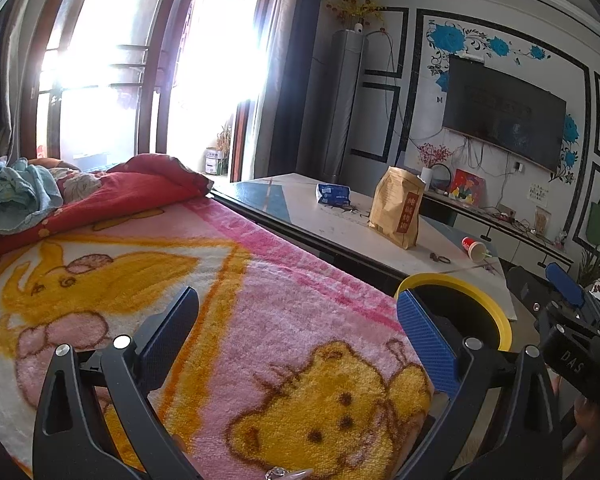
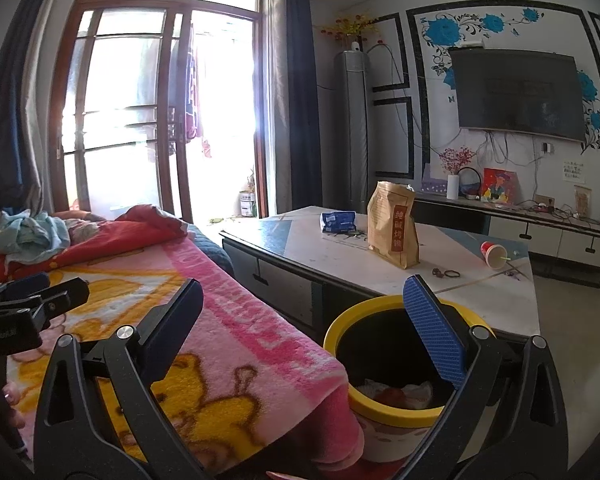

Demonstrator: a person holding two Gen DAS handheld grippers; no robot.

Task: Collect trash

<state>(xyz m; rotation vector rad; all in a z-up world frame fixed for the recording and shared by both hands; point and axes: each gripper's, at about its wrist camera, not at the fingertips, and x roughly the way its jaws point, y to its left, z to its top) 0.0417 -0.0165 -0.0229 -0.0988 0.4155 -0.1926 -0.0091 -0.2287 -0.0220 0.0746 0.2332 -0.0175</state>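
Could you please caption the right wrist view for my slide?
Open right hand-held gripper above the yellow-rimmed round bin, red paper cup lying on the white table.

Your left claw (image 1: 296,332) has black arms, silver screws and blue ribbed pads. Your right claw (image 2: 302,320) matches it.

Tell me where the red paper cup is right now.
The red paper cup lies tipped on its side near the right end of the low table, right of the standing brown paper bag, beyond the yellow-rimmed bin; both views show it.
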